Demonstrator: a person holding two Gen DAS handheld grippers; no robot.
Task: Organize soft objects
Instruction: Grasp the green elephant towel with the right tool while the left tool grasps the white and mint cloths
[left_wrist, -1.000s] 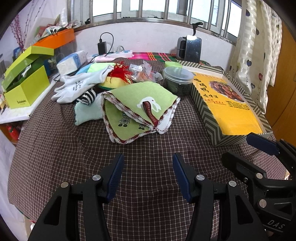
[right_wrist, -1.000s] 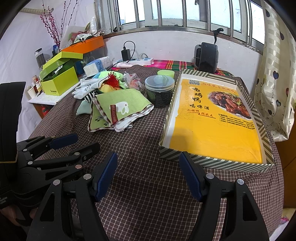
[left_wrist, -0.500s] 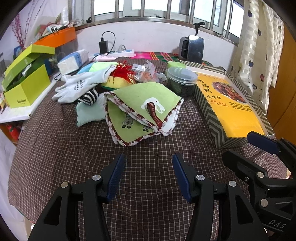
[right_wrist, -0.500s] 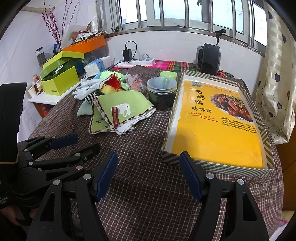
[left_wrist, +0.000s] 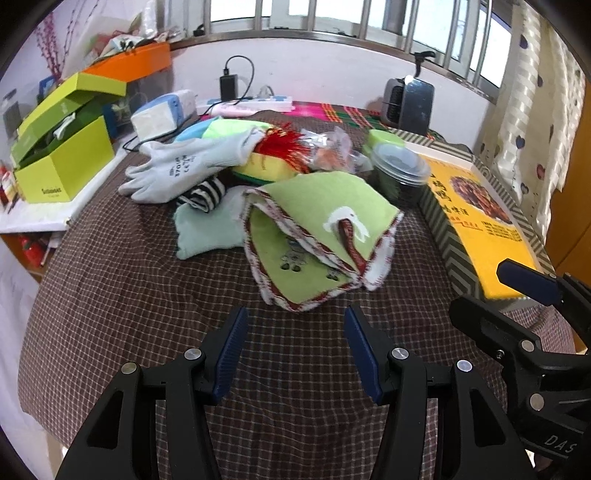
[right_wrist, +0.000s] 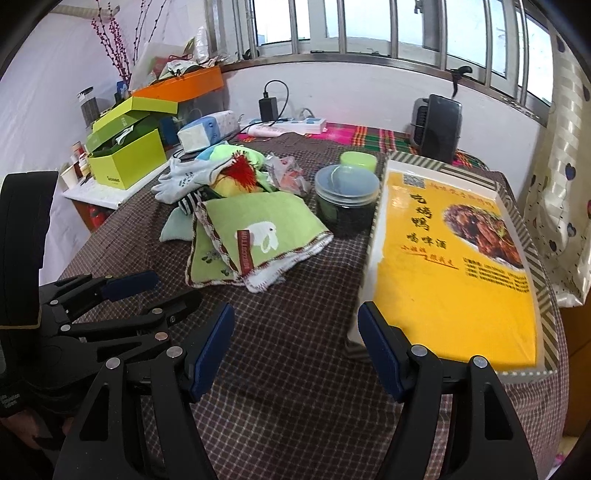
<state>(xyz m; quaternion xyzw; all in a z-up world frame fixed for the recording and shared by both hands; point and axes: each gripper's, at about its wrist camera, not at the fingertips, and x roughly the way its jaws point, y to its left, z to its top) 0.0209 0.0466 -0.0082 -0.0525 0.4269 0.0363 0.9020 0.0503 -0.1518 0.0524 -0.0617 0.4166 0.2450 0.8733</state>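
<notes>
Both tongs advanced toward green towel (left_wrist: 325, 221).

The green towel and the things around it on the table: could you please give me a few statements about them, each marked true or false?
1. The left gripper is open and holds nothing. True.
2. The green towel lies inside the yellow box. False: it lies on the checked tablecloth, left of the yellow box.
3. The grey glove lies behind the towel, in the pile. True.
4. The right gripper is shut on the lidded jar. False: it is open, and the lidded jar stands apart, beside the box.
</notes>
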